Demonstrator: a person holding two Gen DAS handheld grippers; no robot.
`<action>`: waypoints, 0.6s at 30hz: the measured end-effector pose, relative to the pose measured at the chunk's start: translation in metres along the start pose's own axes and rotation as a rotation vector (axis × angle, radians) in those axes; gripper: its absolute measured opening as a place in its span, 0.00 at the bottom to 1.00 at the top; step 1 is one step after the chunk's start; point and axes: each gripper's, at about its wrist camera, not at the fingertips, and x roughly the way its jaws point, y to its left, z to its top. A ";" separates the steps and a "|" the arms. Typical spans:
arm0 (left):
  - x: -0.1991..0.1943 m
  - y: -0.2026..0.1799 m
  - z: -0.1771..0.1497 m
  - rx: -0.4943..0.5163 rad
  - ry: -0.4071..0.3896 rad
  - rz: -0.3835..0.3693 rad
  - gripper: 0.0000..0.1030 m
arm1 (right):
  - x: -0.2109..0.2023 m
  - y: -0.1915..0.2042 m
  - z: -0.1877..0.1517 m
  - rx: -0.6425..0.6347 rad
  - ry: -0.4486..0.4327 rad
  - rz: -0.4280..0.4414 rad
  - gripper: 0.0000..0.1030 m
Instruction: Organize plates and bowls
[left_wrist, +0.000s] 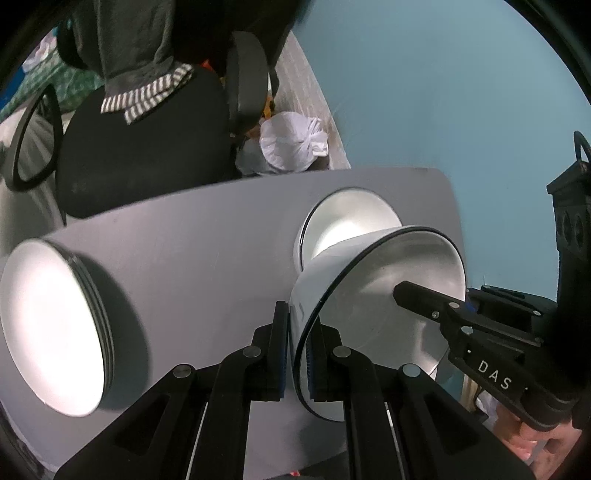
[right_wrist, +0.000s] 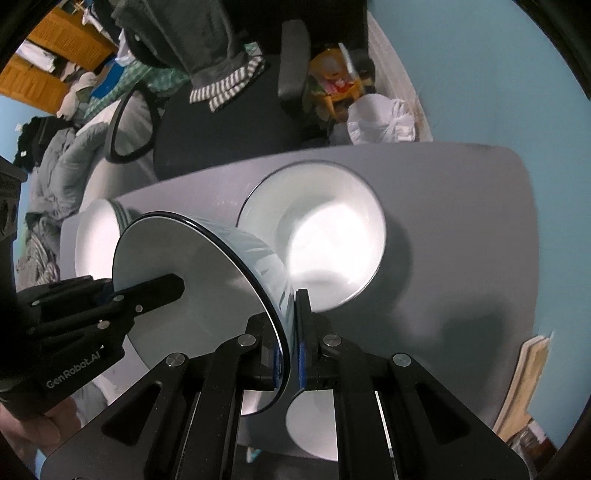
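A white bowl with a dark rim (left_wrist: 384, 266) (right_wrist: 199, 243) hangs tilted above the grey table (left_wrist: 184, 229) (right_wrist: 461, 221), held from both sides. My left gripper (left_wrist: 299, 332) is shut on its near rim, and one finger (right_wrist: 159, 288) reaches inside the bowl in the right wrist view. My right gripper (right_wrist: 287, 325) is shut on the opposite rim, its finger (left_wrist: 417, 295) showing inside the bowl. A second white bowl (left_wrist: 351, 221) (right_wrist: 321, 236) stands on the table behind. A stack of white plates (left_wrist: 48, 325) (right_wrist: 96, 236) sits at the left.
A black office chair (left_wrist: 140, 147) draped with a grey garment stands beyond the table's far edge, with a white tied bag (left_wrist: 291, 147) on the floor beside it. Another white dish (right_wrist: 314, 424) lies under my right gripper. Papers (right_wrist: 524, 387) lean at the right.
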 end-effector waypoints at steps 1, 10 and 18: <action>0.002 -0.002 0.005 0.003 0.001 0.003 0.07 | 0.000 -0.001 0.003 0.002 0.000 -0.002 0.06; 0.024 -0.013 0.029 0.022 0.028 0.022 0.07 | 0.006 -0.021 0.021 0.028 0.020 -0.013 0.06; 0.035 -0.017 0.040 0.012 0.043 0.041 0.07 | 0.014 -0.037 0.031 0.062 0.045 0.009 0.06</action>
